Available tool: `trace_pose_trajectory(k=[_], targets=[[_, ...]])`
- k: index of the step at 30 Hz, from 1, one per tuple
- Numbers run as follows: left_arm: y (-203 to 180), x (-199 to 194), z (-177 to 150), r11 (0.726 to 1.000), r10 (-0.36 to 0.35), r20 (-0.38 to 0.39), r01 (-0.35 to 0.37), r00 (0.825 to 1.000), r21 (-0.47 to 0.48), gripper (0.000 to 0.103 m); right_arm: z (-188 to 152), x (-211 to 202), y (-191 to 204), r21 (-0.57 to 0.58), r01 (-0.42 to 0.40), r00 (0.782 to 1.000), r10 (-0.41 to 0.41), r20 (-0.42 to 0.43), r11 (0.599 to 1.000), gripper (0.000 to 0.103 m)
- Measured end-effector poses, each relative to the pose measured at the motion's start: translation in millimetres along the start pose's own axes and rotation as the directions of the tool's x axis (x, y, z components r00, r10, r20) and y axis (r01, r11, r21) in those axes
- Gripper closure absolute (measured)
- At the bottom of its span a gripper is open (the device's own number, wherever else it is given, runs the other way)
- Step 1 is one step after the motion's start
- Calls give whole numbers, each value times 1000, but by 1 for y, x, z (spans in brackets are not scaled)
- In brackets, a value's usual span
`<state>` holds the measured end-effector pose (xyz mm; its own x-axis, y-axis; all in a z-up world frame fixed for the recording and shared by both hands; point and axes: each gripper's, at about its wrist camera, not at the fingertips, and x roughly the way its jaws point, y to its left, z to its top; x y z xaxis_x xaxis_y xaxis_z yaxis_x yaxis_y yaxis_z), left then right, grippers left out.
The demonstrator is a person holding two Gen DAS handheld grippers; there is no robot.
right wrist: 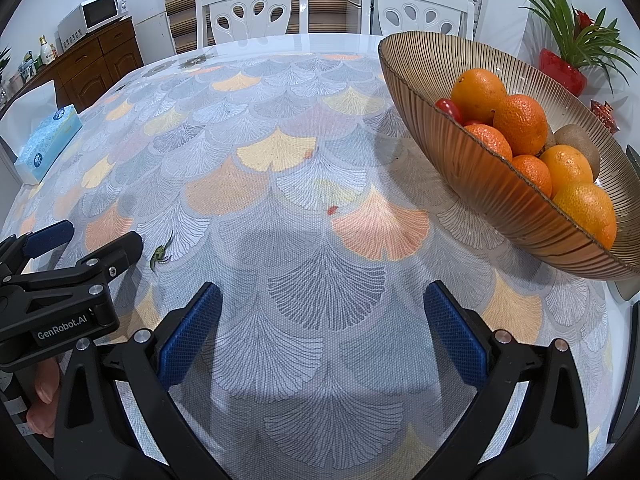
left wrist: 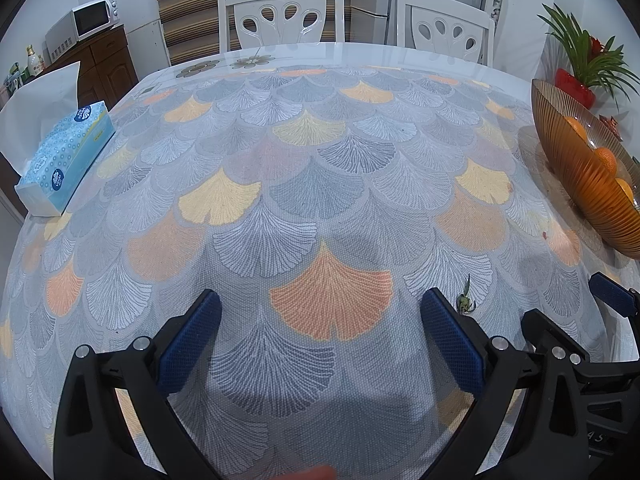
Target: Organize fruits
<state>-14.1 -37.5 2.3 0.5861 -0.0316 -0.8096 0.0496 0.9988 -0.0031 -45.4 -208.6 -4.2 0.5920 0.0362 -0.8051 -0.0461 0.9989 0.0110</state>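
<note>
The fruits are gathered in a ribbed amber bowl at the right side of the table: oranges, a kiwi and small red fruit, partly hidden behind the rim. A green stem scrap is seen on the patterned cloth between the grippers. The left gripper and right gripper are both held spread, nothing between their blue pads. A tissue box is set at the far left edge. Two white chairs are partly hidden behind the table.
</note>
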Motion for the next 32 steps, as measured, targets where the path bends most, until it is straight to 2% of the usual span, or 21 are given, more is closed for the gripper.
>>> trace_pose_trajectory(k=[32], targets=[[0,1,0,1000,-3,0,3,1000,-2,5,0,0,0,0,0,1000,0,0,1000,3]])
